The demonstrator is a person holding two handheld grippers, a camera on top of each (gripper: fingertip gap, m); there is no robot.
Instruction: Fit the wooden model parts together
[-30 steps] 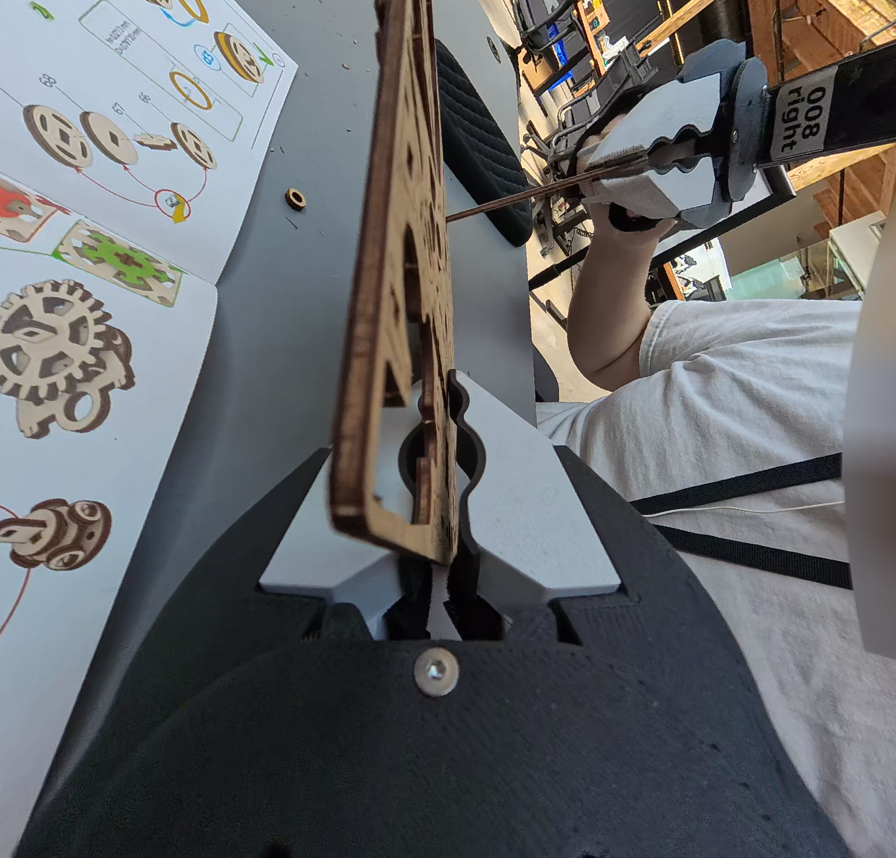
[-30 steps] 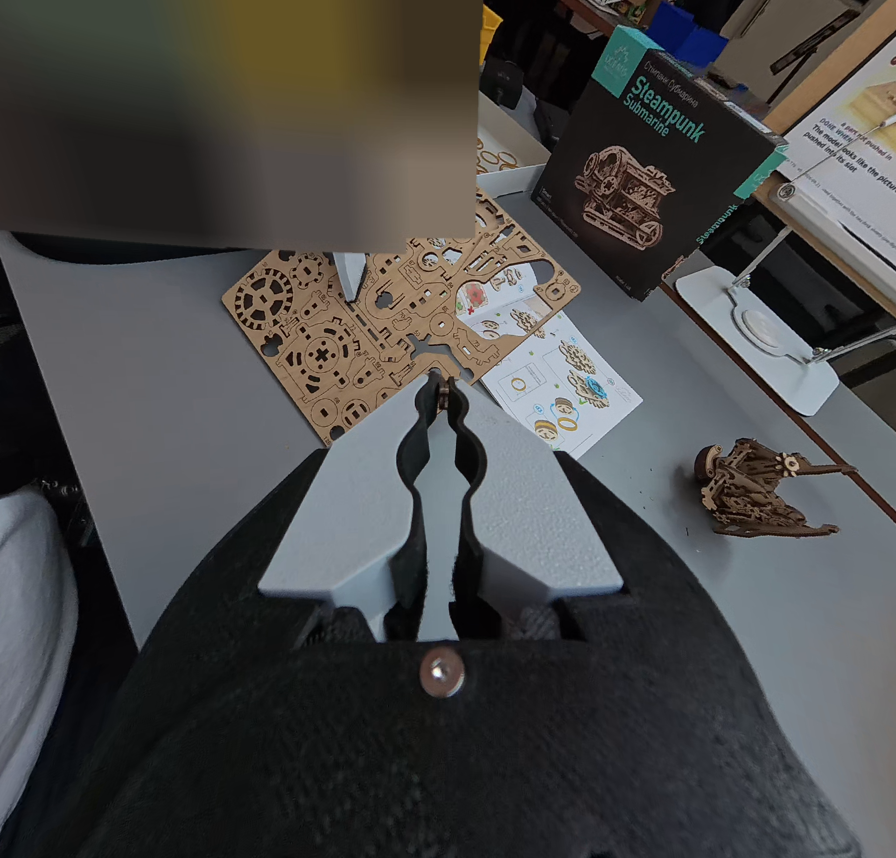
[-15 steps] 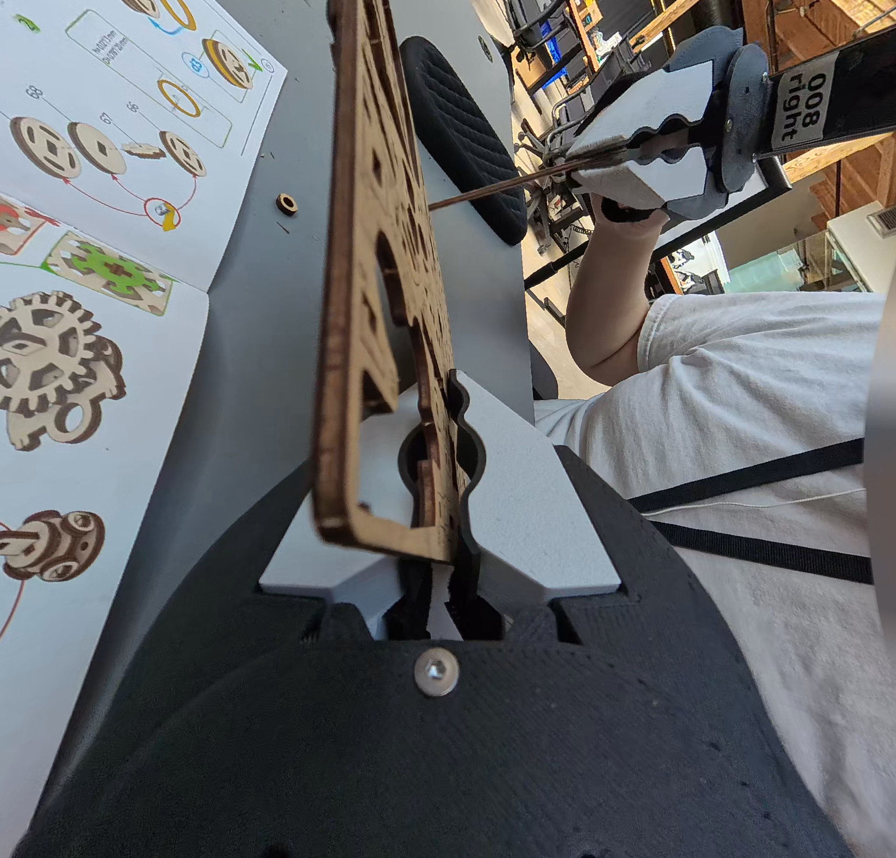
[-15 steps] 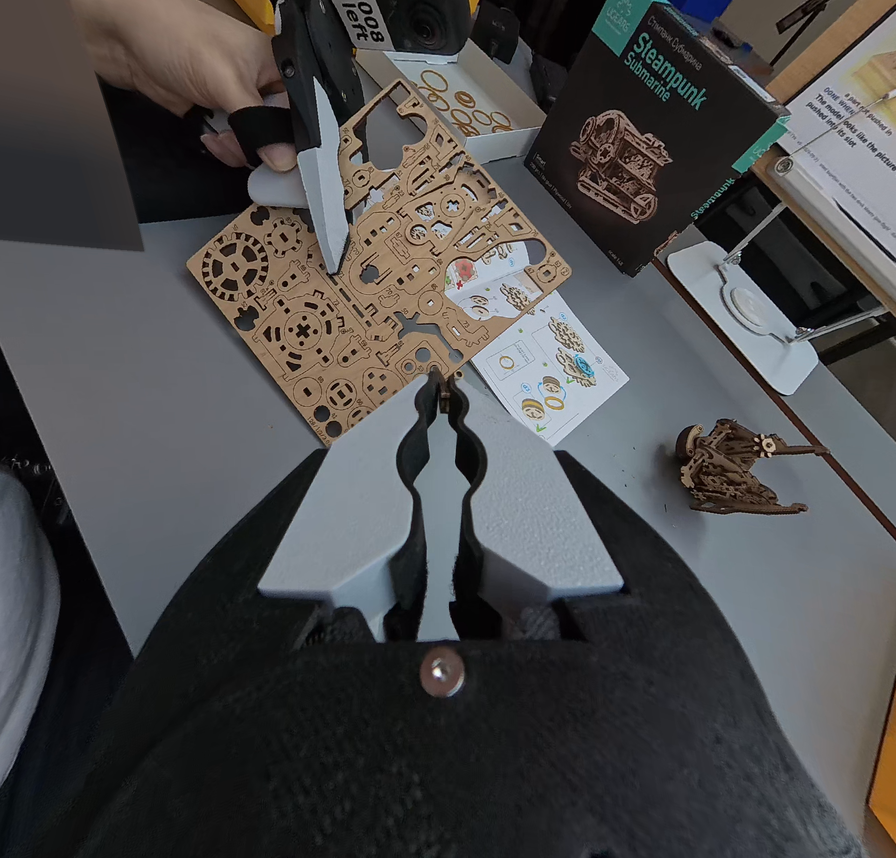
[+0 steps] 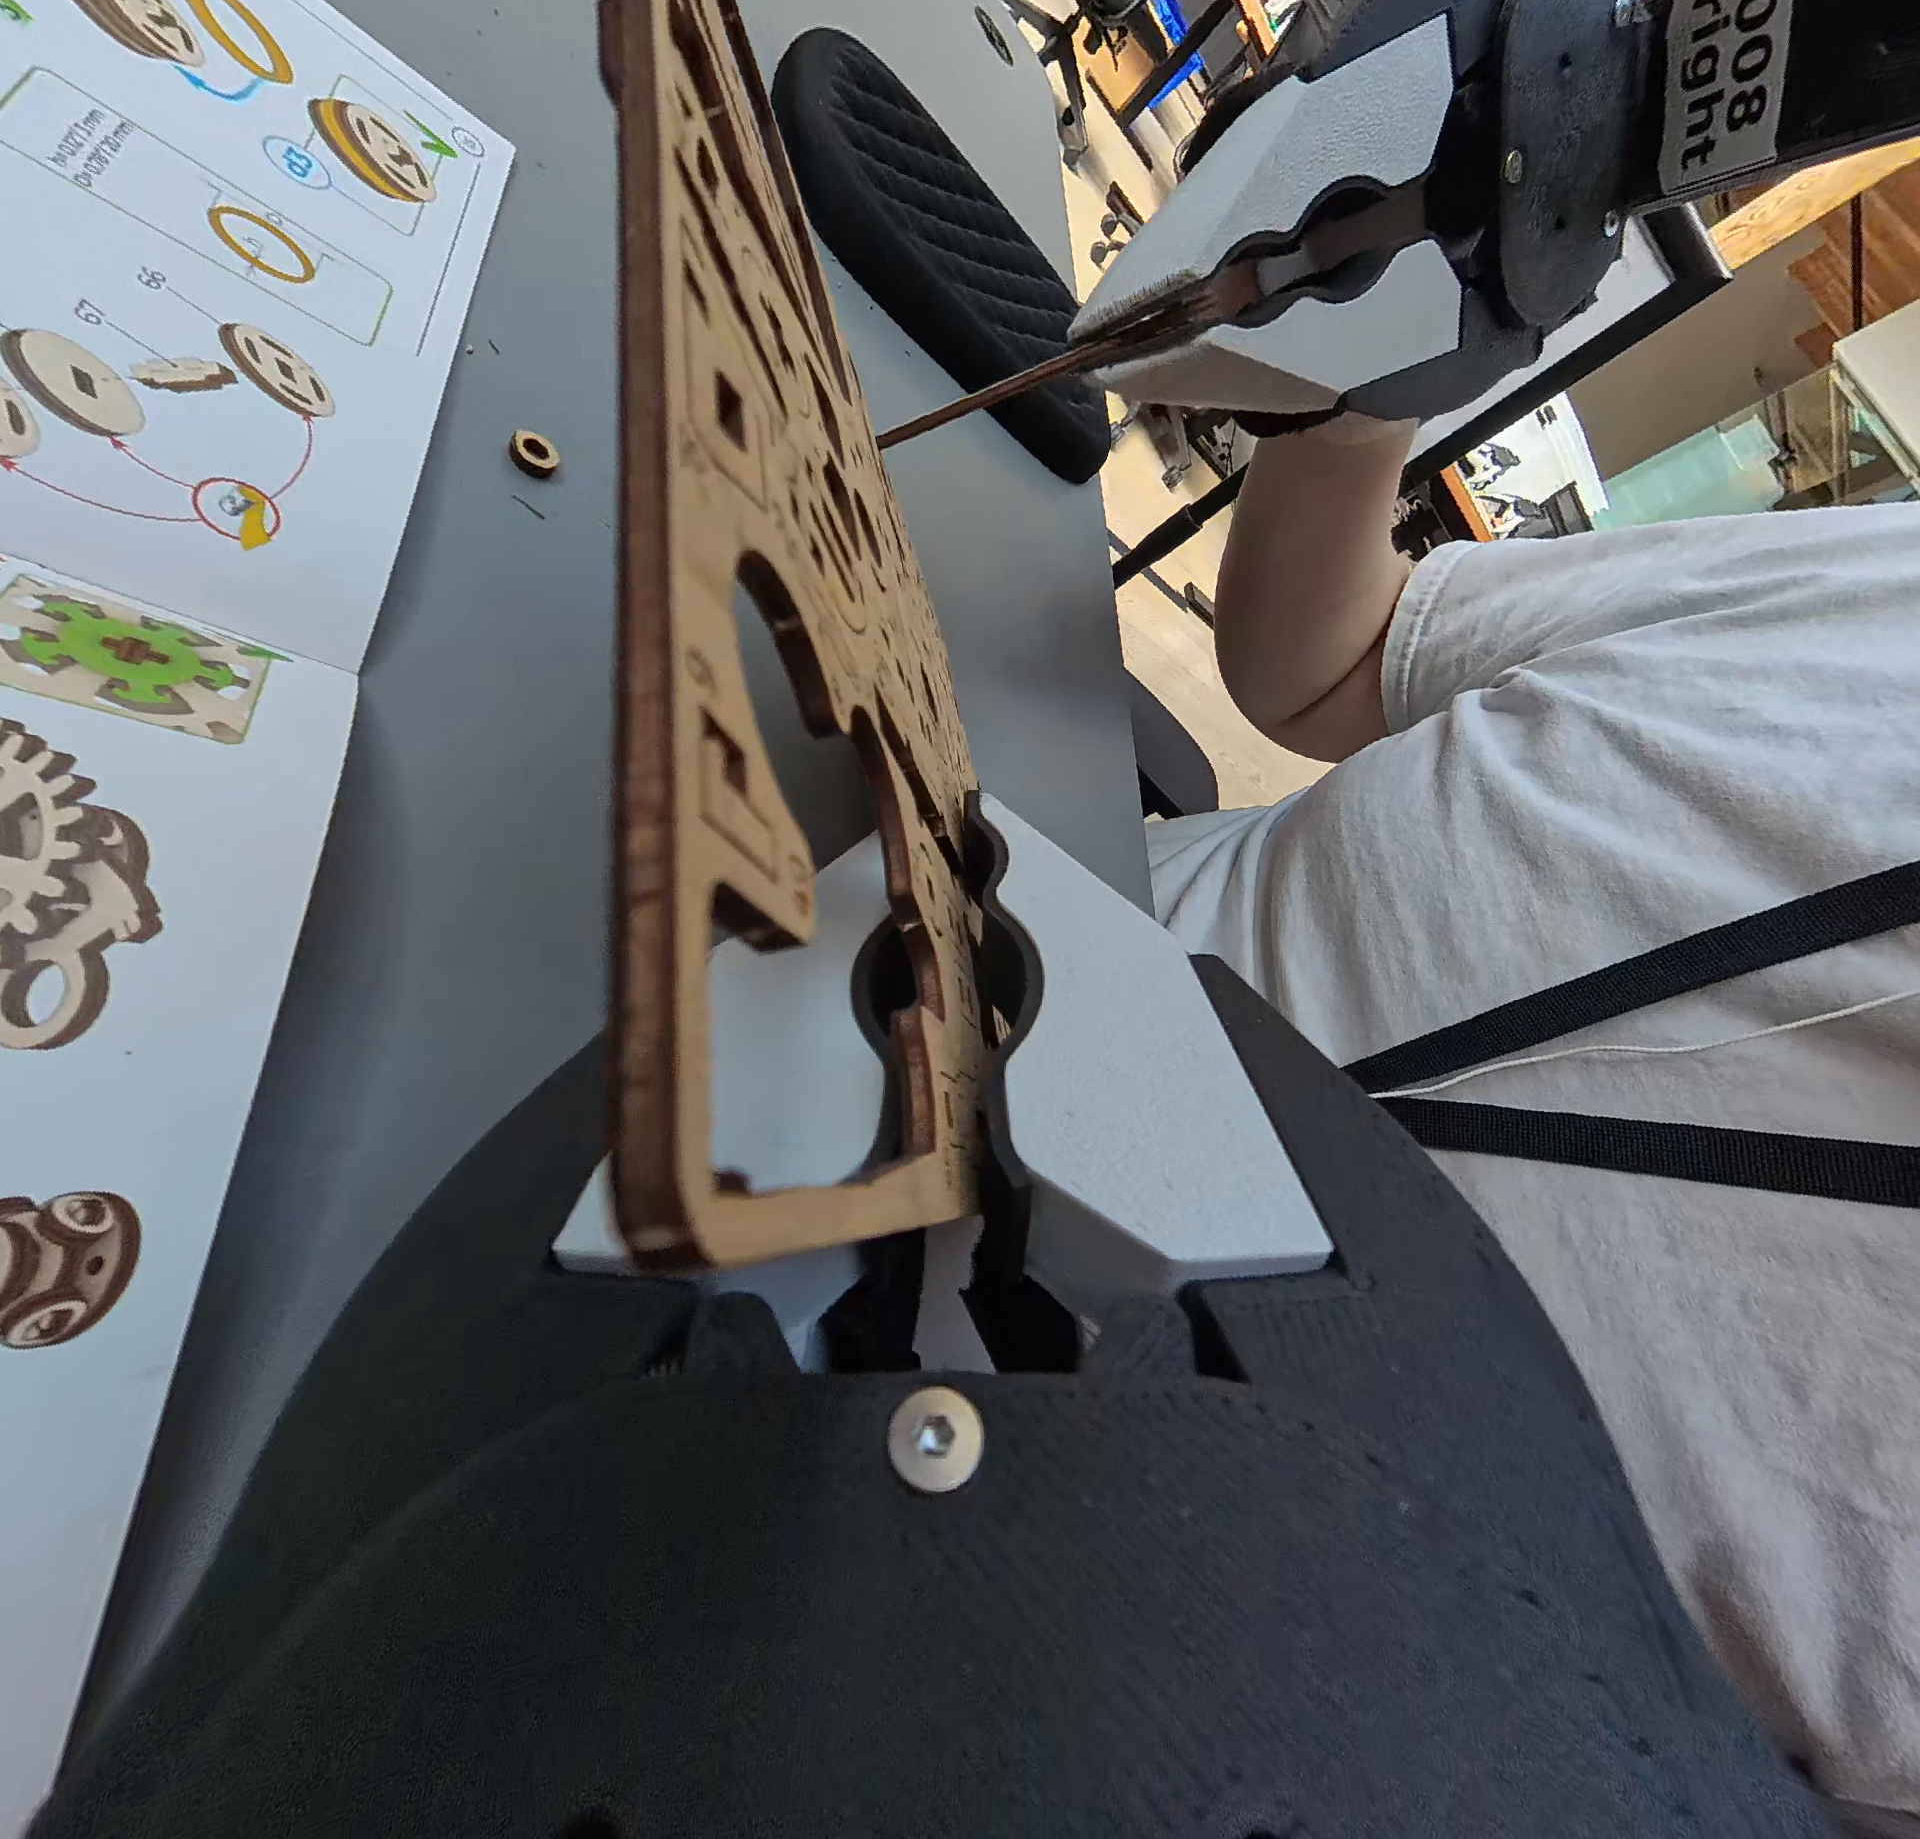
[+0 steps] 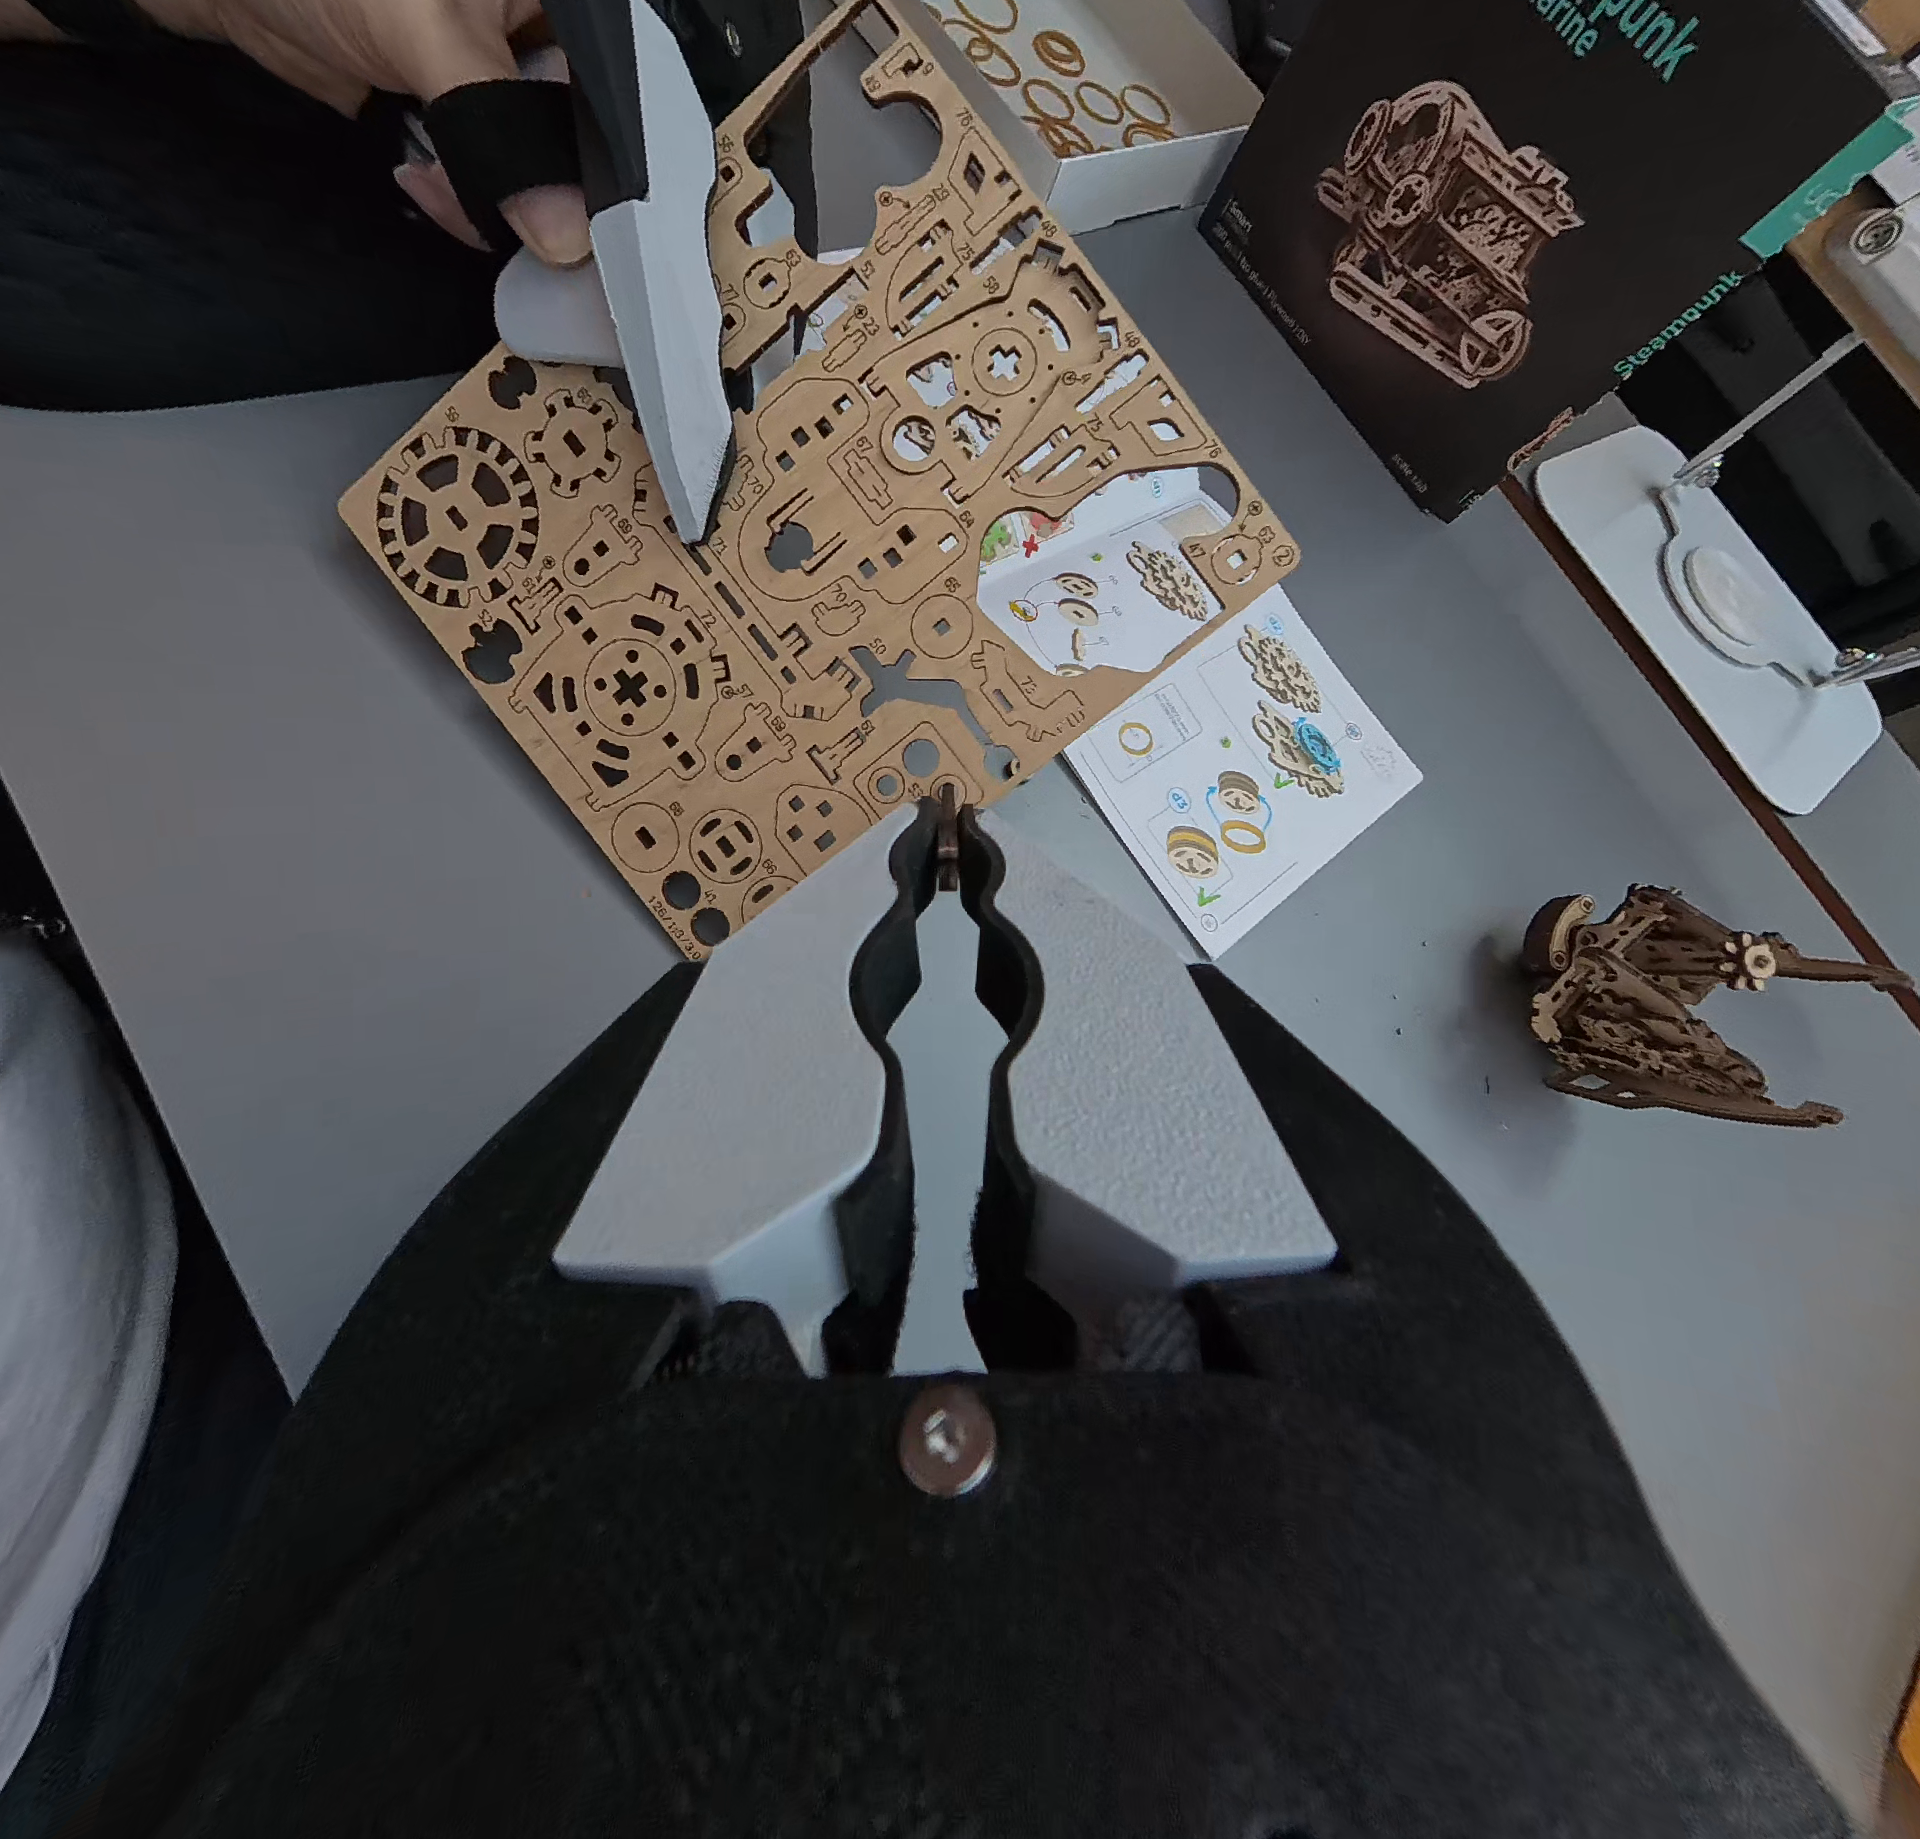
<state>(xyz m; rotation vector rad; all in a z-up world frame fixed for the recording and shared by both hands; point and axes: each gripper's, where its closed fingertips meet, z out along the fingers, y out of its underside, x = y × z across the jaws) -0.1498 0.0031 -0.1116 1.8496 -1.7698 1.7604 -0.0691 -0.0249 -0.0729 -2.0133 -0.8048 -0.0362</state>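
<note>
My left gripper point(image 5: 935, 833) is shut on the near edge of a laser-cut wooden parts sheet point(image 5: 727, 542) and holds it upright, edge-on to this view. In the right wrist view the sheet point(image 6: 644, 688) faces the camera, with the left gripper point(image 6: 707, 511) clamped on its upper left. My right gripper point(image 6: 943, 813) is shut on a thin wooden stick point(image 6: 945, 844), seen end-on. In the left wrist view the right gripper point(image 5: 1132, 345) holds that stick point(image 5: 987, 397) with its tip against the sheet's face.
An open instruction booklet point(image 5: 156, 439) lies on the grey table point(image 6: 260, 854), with a small wooden ring point(image 5: 533, 454) beside it. A black kit box point(image 6: 1507, 179), a white tray of rings point(image 6: 1049, 75), a part-built wooden model point(image 6: 1662, 1020) and a white stand base point(image 6: 1714, 605) sit to the right.
The right gripper with the stick has come closer to the sheet. The left gripper has turned the sheet slightly, so more of its face shows. Both grips are unchanged.
</note>
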